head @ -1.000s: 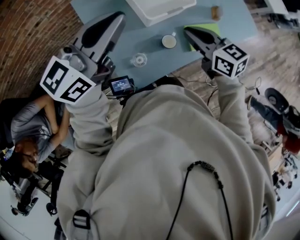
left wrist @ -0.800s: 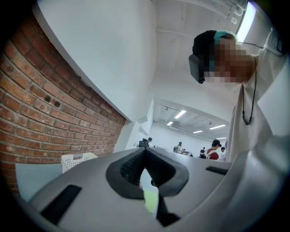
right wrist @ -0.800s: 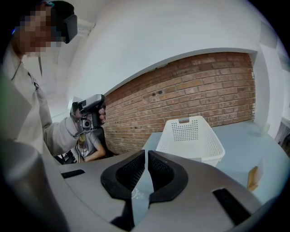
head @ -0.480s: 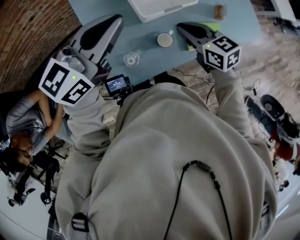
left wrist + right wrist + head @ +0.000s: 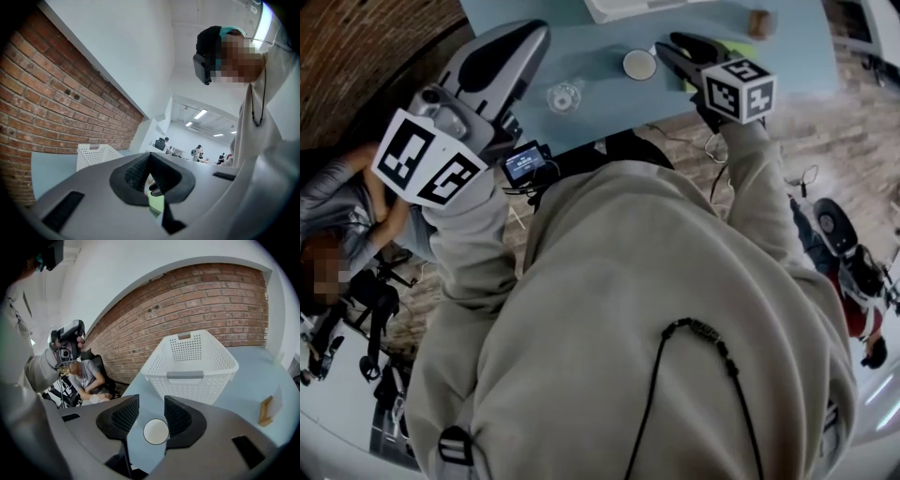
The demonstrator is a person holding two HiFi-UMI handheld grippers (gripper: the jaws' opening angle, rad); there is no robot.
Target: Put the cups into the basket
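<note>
Pale-blue worktop [image 5: 248, 376] ahead: right gripper [image 5: 151, 404] jaws opening, white cup [image 5: 156, 431] lined up between them, untouched; I'd lower centred before closing.

Person wears a loose beige hooded sweatshirt [image 5: 675, 281] with long sleeves [image 5: 469, 244]. A thin black cord [image 5: 710, 331], partly beaded, runs toward 6 o'clock. A black strap buckle [image 5: 453, 441] sits at 7.

The left gripper [image 5: 149, 159] has a grey moulded shell, black ribbed pads and a white marker cube [image 5: 427, 157] at 10.

The right gripper [image 5: 152, 404] is the same build, cube at 1. Its jaws are opening, with nothing between the pads.
</note>
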